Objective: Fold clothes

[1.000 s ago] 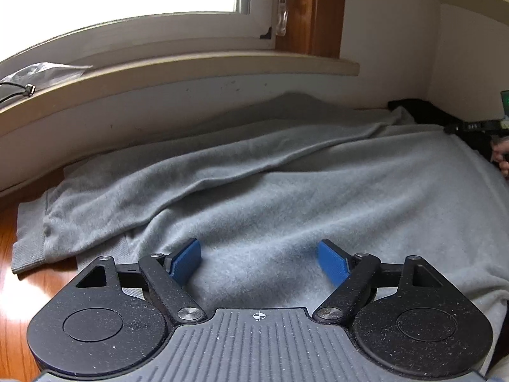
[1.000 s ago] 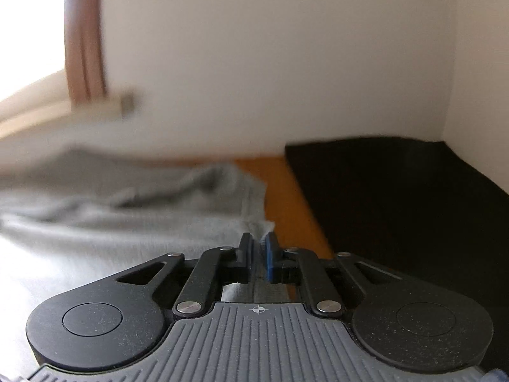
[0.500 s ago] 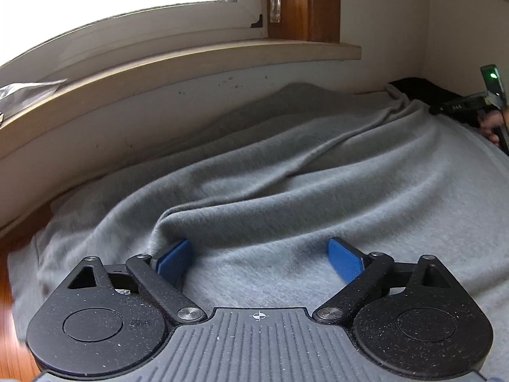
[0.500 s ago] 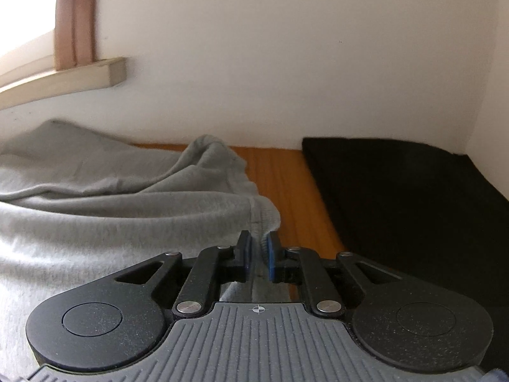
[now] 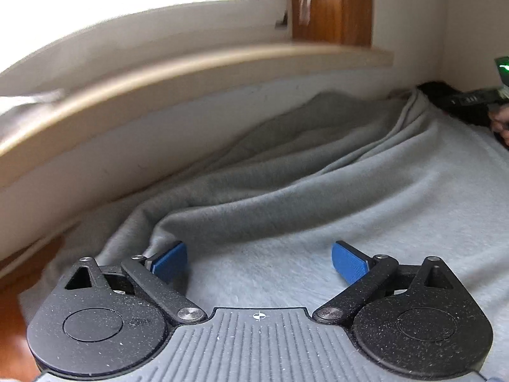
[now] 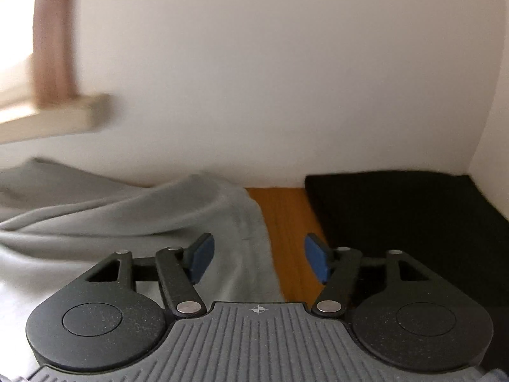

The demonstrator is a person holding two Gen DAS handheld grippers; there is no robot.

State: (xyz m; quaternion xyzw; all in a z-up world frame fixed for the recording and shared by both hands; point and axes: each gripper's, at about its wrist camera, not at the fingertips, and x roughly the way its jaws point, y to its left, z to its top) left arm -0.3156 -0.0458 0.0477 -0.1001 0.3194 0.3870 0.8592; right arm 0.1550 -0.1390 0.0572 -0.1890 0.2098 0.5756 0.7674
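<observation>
room: white wall (image 6: 286,79), window sill (image 5: 197,73) above the table
surface: wooden table (image 6: 286,222), black mat (image 6: 413,222) at right
clothes: grey sweatshirt (image 5: 318,197) spread on table, rumpled
left gripper (image 5: 259,261): released, jaws just widened, over sweatshirt
right gripper (image 6: 259,258): released, jaws just opened, sweatshirt edge between, untouched

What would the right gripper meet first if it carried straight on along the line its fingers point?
Most likely the right-hand edge of the grey garment, which lies directly between and ahead of the right gripper's open jaws, where the cloth meets the wooden surface. Depth is unclear, so it could touch wood just beside that edge.
</observation>
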